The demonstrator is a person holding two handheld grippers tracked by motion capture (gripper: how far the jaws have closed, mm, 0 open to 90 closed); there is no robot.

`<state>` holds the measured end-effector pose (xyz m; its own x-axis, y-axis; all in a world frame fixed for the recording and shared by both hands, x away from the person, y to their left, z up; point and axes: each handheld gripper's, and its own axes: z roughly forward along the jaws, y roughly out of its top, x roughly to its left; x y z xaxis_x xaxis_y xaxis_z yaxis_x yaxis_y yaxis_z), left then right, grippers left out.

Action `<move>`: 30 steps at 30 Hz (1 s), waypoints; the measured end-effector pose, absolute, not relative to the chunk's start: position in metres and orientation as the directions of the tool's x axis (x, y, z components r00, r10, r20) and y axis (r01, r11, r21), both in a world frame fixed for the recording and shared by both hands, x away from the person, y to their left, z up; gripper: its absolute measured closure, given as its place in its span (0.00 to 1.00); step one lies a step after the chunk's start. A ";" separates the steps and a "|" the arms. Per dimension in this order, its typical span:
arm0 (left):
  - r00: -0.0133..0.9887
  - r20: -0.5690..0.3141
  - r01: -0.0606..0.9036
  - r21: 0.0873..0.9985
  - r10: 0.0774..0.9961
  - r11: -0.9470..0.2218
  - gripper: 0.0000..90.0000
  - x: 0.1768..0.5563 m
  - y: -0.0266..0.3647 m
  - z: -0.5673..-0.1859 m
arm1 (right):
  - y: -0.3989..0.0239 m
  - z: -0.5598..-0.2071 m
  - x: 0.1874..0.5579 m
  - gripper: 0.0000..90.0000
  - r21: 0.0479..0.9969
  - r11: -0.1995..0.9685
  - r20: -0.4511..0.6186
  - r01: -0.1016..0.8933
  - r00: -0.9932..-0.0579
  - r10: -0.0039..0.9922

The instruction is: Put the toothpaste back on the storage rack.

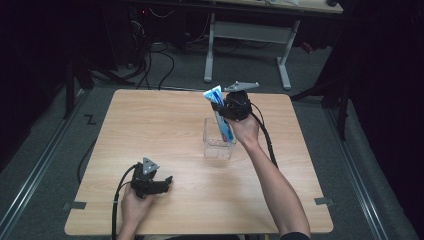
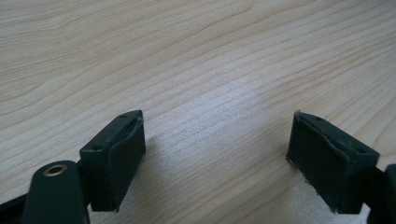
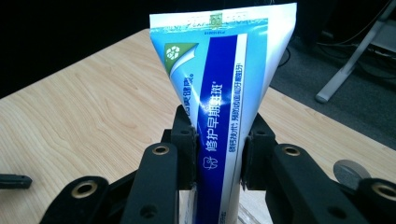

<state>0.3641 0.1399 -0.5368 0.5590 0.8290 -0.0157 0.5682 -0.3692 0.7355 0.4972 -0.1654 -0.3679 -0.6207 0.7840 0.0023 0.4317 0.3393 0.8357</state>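
A blue and white toothpaste tube stands upright with its lower end inside a clear plastic box near the table's middle. My right gripper is shut on the tube's upper half. In the right gripper view the tube rises between the two pads, crimped end up, and they press its sides. My left gripper rests on the table at the near left, held by a hand. Its jaws stand wide apart in the left gripper view with bare wood between them.
The wooden table spreads wide around the box. Cables trail from both grippers toward the near edge. A white-legged desk stands beyond the far edge. A small dark object lies on the table, and a round grey disc shows beside the right jaw.
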 end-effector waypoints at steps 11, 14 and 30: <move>0.561 -0.014 0.568 0.734 0.828 -0.372 0.22 0.364 0.140 -0.537 | -0.162 -0.370 0.497 0.79 0.833 0.347 0.000 0.430 -0.628 0.778; 0.561 -0.014 0.568 0.734 0.828 -0.372 0.22 0.364 0.140 -0.537 | -0.164 -0.372 0.496 0.79 0.831 0.353 0.000 0.430 -0.633 0.774; 0.560 -0.015 0.568 0.735 0.828 -0.371 0.22 0.364 0.140 -0.537 | -0.167 -0.379 0.493 0.79 0.817 0.363 0.007 0.449 -0.637 0.771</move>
<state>0.3639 0.1401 -0.5367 0.5600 0.8283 -0.0151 0.5683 -0.3708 0.7345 0.4929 -0.1674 -0.3788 -0.6366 0.7712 0.0072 0.4486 0.3628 0.8168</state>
